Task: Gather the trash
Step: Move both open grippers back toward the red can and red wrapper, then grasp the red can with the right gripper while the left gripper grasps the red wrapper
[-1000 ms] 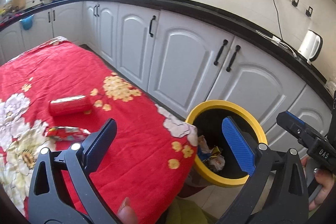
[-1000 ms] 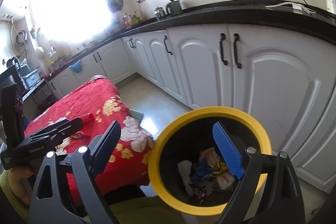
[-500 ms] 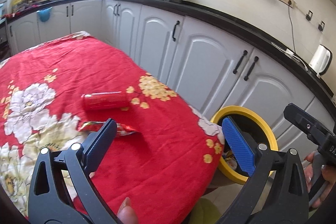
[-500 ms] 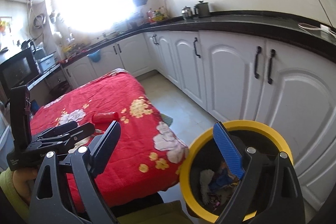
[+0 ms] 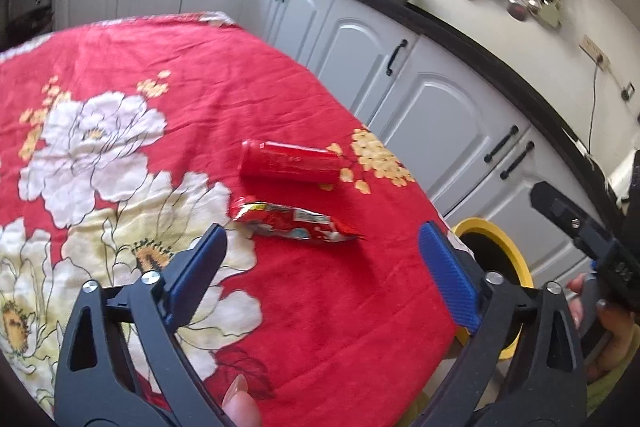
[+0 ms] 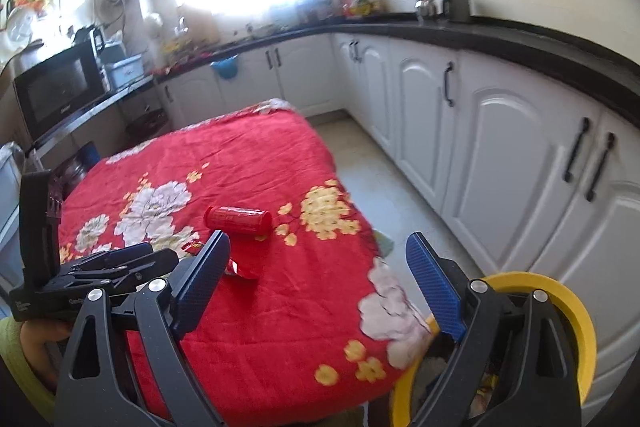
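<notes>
Right in the middle stands a big table (image 5: 120,75) with a red cloth that has white and yellow flowers on it. White cupboards (image 6: 500,155) with black handles run along the wall under a black counter (image 6: 520,43). A yellow bin (image 6: 576,319) sits on the floor at the near corner of the table, and you can see bits of trash inside it. The left gripper (image 5: 320,275) hangs over the near part of the table with its two blue pads spread wide and nothing between them. The right gripper (image 6: 316,283) is wide apart too and holds nothing, with one pad over the cloth and one over the bin. A red can (image 5: 290,167) lies on its side on the cloth. Just beside it, closer to the left gripper, lies a crinkled red wrapper (image 5: 292,221).
</notes>
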`<state>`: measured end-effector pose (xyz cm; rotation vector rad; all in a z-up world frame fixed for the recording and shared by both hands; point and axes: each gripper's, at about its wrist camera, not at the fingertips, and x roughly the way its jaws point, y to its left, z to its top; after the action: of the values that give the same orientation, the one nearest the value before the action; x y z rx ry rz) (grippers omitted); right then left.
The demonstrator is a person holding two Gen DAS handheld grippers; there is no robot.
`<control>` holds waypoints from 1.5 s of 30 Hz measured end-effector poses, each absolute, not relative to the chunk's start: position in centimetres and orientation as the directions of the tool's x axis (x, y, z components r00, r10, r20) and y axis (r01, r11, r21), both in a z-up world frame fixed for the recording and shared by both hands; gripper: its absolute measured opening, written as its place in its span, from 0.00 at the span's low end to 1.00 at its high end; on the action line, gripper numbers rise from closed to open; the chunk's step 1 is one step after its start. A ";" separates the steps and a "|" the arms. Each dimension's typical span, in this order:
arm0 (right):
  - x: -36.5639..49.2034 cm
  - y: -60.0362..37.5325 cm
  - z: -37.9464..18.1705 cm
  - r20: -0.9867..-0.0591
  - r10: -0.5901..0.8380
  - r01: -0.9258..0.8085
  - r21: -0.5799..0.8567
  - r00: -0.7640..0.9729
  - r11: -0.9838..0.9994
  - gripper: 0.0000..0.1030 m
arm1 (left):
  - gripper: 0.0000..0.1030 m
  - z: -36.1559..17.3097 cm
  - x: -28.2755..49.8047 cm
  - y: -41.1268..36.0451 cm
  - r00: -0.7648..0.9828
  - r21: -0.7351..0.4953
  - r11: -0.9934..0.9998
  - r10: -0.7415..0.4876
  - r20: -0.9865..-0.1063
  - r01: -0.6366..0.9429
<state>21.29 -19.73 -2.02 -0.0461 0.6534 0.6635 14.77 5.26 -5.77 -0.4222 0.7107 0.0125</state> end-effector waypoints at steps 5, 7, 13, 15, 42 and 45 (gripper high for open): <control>23.4 -17.1 -3.1 -0.612 0.554 -0.625 0.122 0.565 0.771 0.84 | 0.67 -7.0 15.3 7.0 0.745 -0.460 0.868 -0.180 -0.643 -0.188; 24.4 -16.5 -3.5 -0.624 0.562 -0.634 0.134 0.543 0.761 0.84 | 0.60 -7.7 15.6 7.6 0.738 -0.501 0.842 -0.205 -0.643 -0.202; 27.0 -14.3 -4.9 -0.662 0.580 -0.674 0.149 0.476 0.724 0.84 | 0.58 -9.5 17.0 9.1 0.721 -0.588 0.761 -0.243 -0.649 -0.273; 27.7 -13.3 -5.4 -0.677 0.582 -0.698 0.140 0.450 0.703 0.84 | 0.57 -9.9 17.4 9.5 0.717 -0.597 0.746 -0.239 -0.655 -0.296; 28.8 0.4 -10.9 -0.846 0.469 -0.937 -0.095 0.254 0.336 0.63 | 0.01 -9.5 15.4 12.4 0.714 -0.594 0.761 -0.261 -0.650 -0.262; 28.5 0.8 -11.3 -0.851 0.470 -0.941 -0.077 0.233 0.328 0.51 | 0.01 -8.6 14.9 12.7 0.731 -0.589 0.766 -0.244 -0.637 -0.258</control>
<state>28.51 0.77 -11.35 -0.6864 0.8385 1.0810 14.85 12.66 -8.60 -0.7162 0.7685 0.0085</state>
